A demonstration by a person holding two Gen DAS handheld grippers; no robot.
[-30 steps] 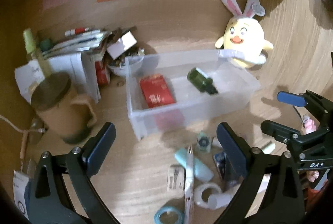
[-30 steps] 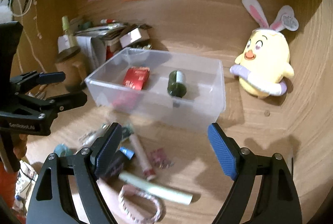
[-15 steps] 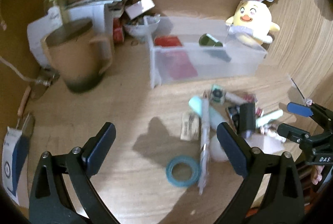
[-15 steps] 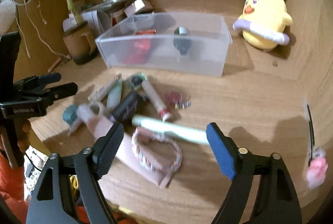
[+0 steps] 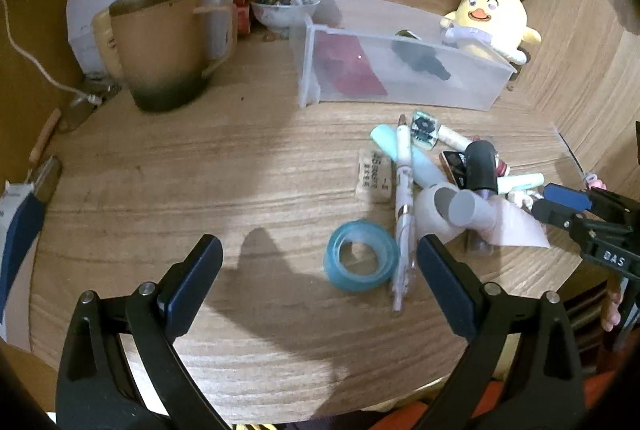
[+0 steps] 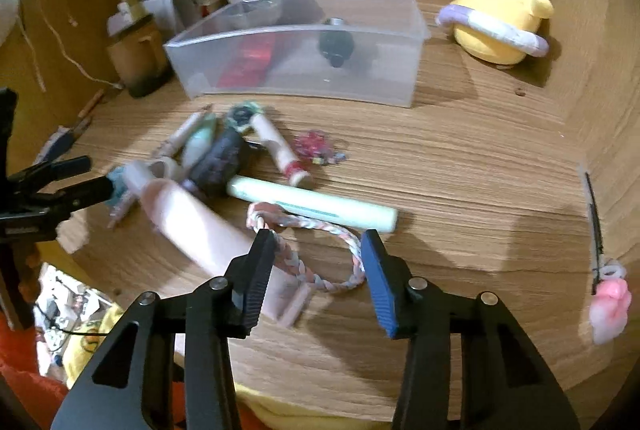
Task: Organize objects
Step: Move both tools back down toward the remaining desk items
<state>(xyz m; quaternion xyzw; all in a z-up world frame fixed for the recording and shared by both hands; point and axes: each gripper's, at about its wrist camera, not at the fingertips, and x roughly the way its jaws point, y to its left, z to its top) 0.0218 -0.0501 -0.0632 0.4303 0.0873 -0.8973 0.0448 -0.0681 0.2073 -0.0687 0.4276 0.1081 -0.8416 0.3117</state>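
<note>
Right gripper (image 6: 318,250): low centre of the right wrist view, jaws closing around the braided pink-and-white cord loop (image 6: 320,262); pads not seen pressing on it.
Left gripper (image 5: 318,266): bottom of the left wrist view, jaws spread wide, nothing held; round translucent blue tape roll (image 5: 362,261) on the wood between the fingertips, nearer the right one.
Clear plastic rectangular bin (image 6: 416,46): upper centre of the right wrist view, holding a flat red packet (image 6: 248,64) and a dark green small bottle (image 6: 336,48) lying on its side.
Loose pile: centre left, in front of the bin; pale green long tube (image 6: 312,205) lying just above the cord loop, pink soft tube (image 6: 196,226) to the loop's left.
Yellow plush chick with rabbit ears (image 6: 500,14): upper right, beside the bin.
Brown lidded mug (image 5: 160,50): upper left of the left wrist view.
Surface: light wooden desk (image 5: 200,170).
</note>
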